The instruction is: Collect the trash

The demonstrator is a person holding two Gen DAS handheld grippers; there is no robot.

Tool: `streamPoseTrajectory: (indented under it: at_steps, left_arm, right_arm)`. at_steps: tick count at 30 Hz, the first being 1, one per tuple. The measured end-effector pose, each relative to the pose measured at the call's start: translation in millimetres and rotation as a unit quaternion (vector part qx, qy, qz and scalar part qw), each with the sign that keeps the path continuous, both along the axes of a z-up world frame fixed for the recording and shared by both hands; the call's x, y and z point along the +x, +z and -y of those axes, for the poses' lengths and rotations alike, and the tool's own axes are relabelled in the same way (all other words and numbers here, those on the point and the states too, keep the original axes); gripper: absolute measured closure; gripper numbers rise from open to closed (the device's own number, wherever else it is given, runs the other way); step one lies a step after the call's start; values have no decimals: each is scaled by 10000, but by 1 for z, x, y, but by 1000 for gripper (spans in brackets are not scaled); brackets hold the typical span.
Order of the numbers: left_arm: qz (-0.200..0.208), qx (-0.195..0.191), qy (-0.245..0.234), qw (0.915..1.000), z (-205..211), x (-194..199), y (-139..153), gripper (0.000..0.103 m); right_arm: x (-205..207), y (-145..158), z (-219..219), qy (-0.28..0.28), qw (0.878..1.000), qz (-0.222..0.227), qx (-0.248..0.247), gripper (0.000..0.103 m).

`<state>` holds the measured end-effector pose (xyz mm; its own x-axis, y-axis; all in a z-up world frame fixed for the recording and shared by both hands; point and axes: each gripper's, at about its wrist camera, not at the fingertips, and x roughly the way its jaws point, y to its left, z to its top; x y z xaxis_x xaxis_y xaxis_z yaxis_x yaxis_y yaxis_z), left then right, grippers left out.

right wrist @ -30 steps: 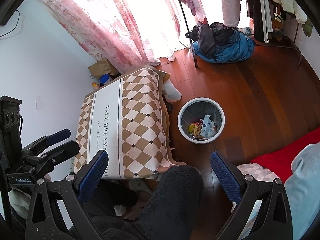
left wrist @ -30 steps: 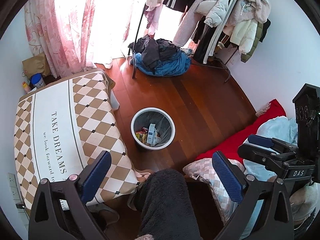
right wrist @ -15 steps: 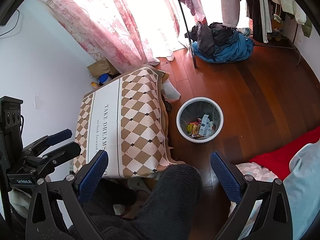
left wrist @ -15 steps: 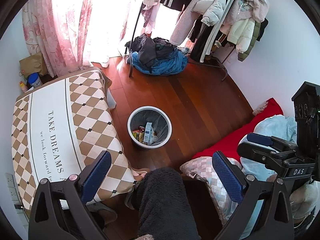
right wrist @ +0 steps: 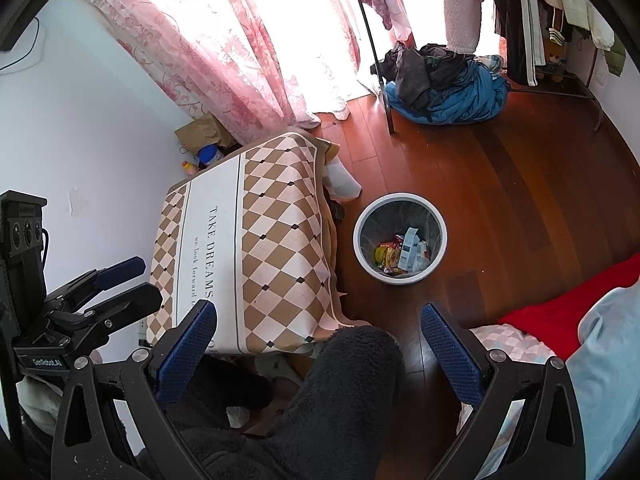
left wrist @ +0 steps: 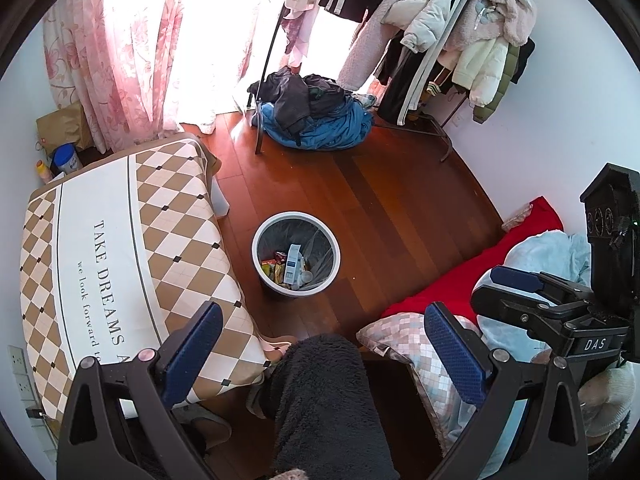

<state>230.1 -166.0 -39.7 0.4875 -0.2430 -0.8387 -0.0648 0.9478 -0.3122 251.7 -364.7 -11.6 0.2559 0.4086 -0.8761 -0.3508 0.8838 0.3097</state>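
A white-rimmed trash bin (left wrist: 254,254) with a grey liner stands on the wood floor beside the table. It holds wrappers and a white-blue carton (left wrist: 294,266). My left gripper (left wrist: 322,316) hangs high above the floor, open and empty, with the bin ahead and below its fingers. My right gripper (right wrist: 319,312) is also open and empty, the same bin (right wrist: 356,240) and its trash (right wrist: 406,250) lying ahead to its right. Each gripper shows in the other's view: the right gripper (left wrist: 490,286) at the right, the left gripper (right wrist: 144,280) at the left.
A low table under a checkered cloth (left wrist: 112,240) fills the left. A person's dark fuzzy leg (left wrist: 320,392) is below the fingers. A clothes pile (left wrist: 316,116) and a coat rack (left wrist: 440,40) stand at the back. A red blanket (left wrist: 460,288) and a pillow (left wrist: 404,340) lie to the right.
Both views drifted slightly, so the bin slid a little to the left in each. Both grippers stayed open and empty.
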Motion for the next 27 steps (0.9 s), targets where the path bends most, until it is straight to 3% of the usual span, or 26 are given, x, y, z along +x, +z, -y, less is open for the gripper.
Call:
streamPoseTrajectory:
  at_steps: [27]
  left_arm:
    - [7,-25,17,10000,-1,0,1,0]
  right_arm:
    - [-4,0,-1,70,10000,-20,-24,0]
